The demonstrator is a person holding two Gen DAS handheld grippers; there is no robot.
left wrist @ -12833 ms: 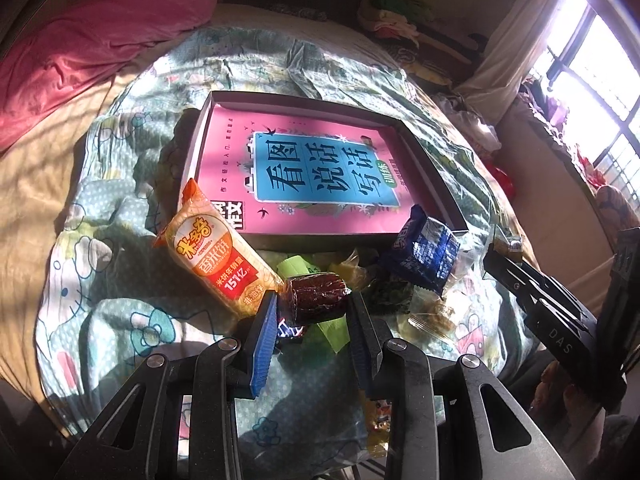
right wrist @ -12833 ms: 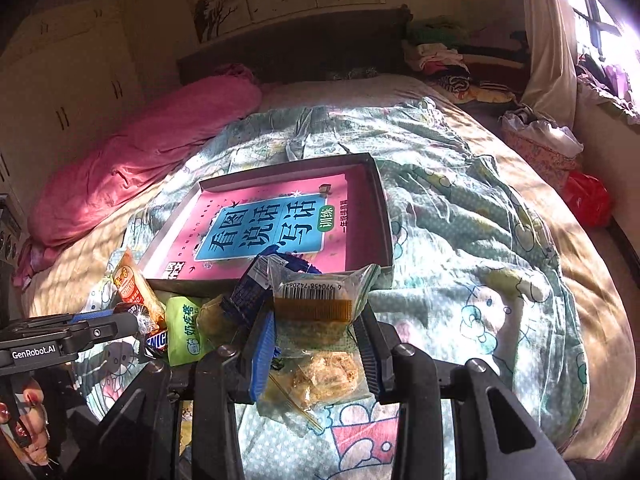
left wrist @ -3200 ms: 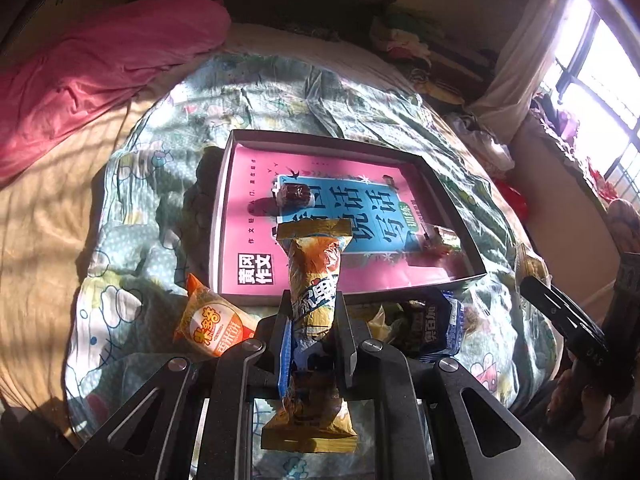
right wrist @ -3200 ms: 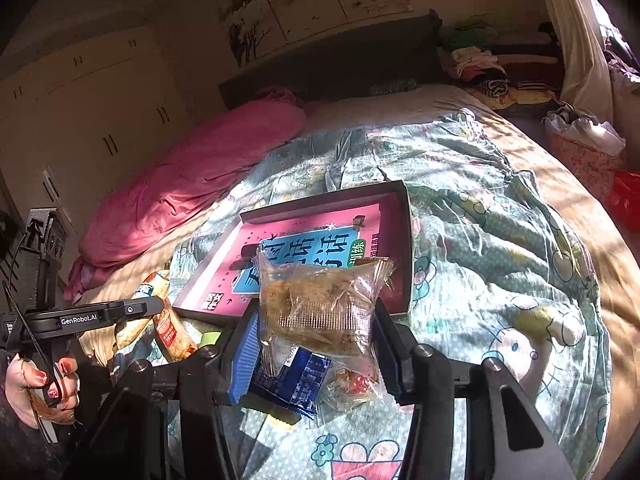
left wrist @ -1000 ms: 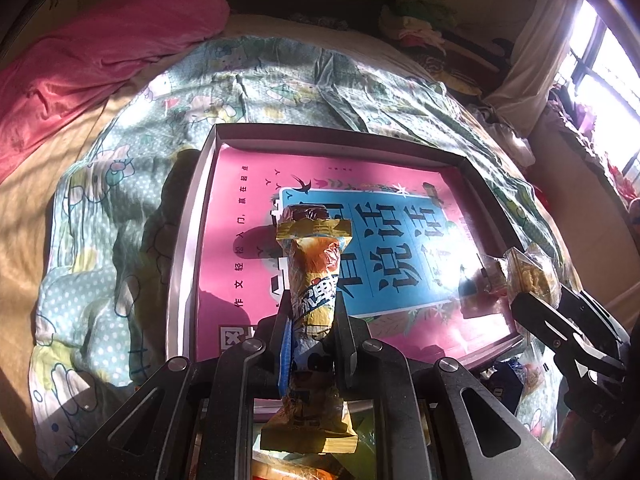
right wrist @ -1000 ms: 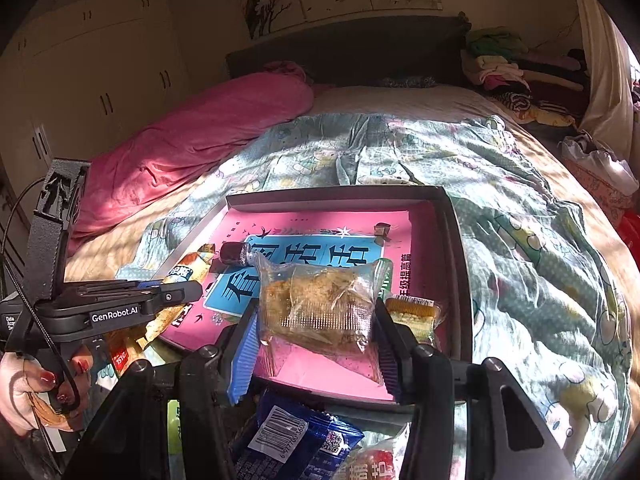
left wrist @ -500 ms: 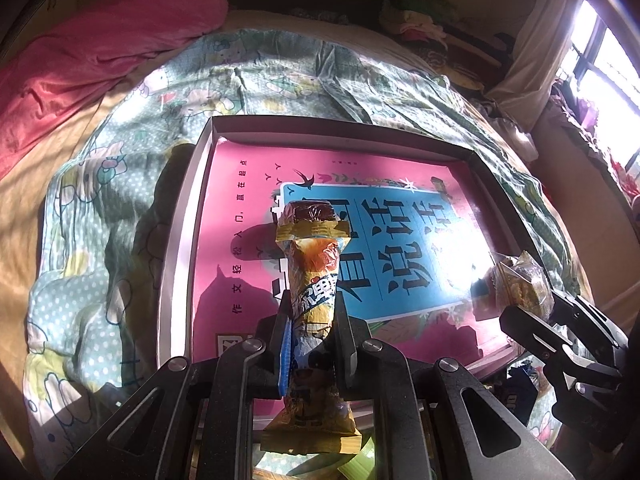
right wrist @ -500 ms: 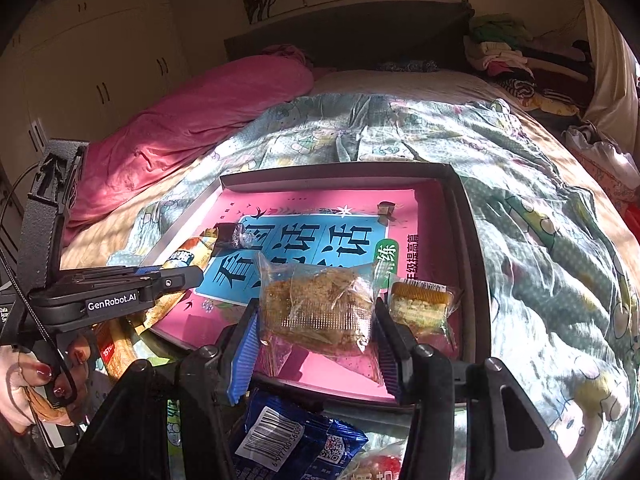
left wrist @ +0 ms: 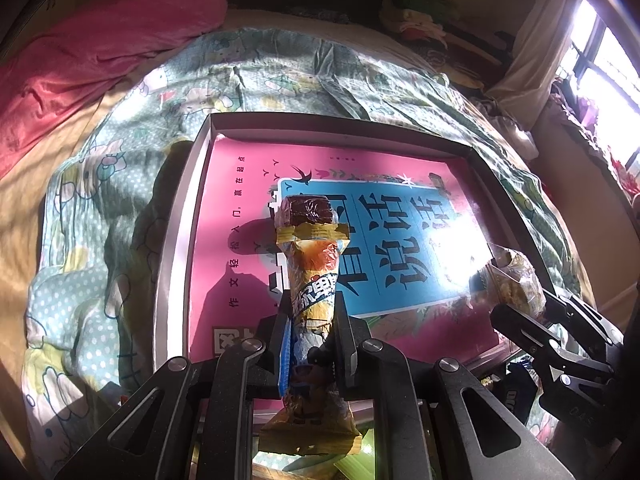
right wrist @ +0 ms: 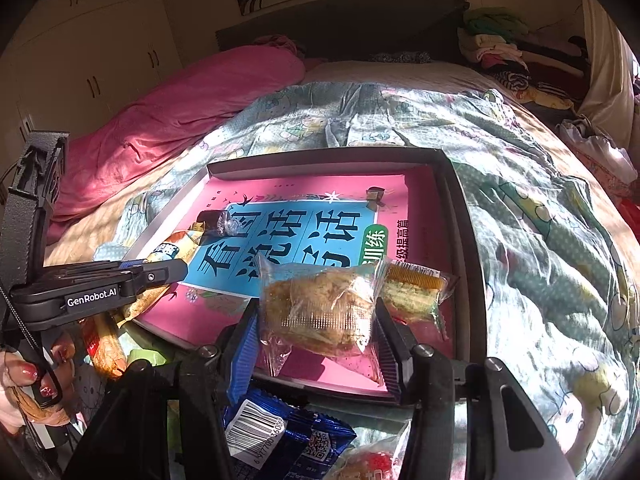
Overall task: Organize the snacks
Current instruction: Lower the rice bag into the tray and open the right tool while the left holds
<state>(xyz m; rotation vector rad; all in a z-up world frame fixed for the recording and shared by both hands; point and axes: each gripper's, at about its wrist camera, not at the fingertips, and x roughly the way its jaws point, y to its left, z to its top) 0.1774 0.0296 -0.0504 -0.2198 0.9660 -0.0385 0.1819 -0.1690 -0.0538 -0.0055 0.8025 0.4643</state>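
Observation:
A grey tray (left wrist: 176, 240) lined with a pink and blue book cover lies on the bed. My left gripper (left wrist: 310, 320) is shut on a long yellow-orange snack packet (left wrist: 316, 264), held over the tray's near left part. Just past the packet's tip a dark brown wrapped snack (left wrist: 306, 210) rests in the tray. My right gripper (right wrist: 316, 320) is shut on a clear bag of golden pastry (right wrist: 316, 304) over the tray's near right corner. Beside it a wrapped cake slice (right wrist: 416, 288) lies in the tray. The left gripper (right wrist: 176, 270) shows side-on at the left.
In front of the tray lie a blue barcode packet (right wrist: 280, 436), an orange-red packet (right wrist: 104, 344) and a green one (right wrist: 144, 358). A hand with red nails (right wrist: 24, 380) holds the left gripper. A pink duvet (right wrist: 180, 112) and piled clothes (right wrist: 500, 44) lie beyond.
The right gripper has tipped slightly downward with the pastry bag, closer over the tray's near right corner. The left gripper and its packet have stayed where they were.

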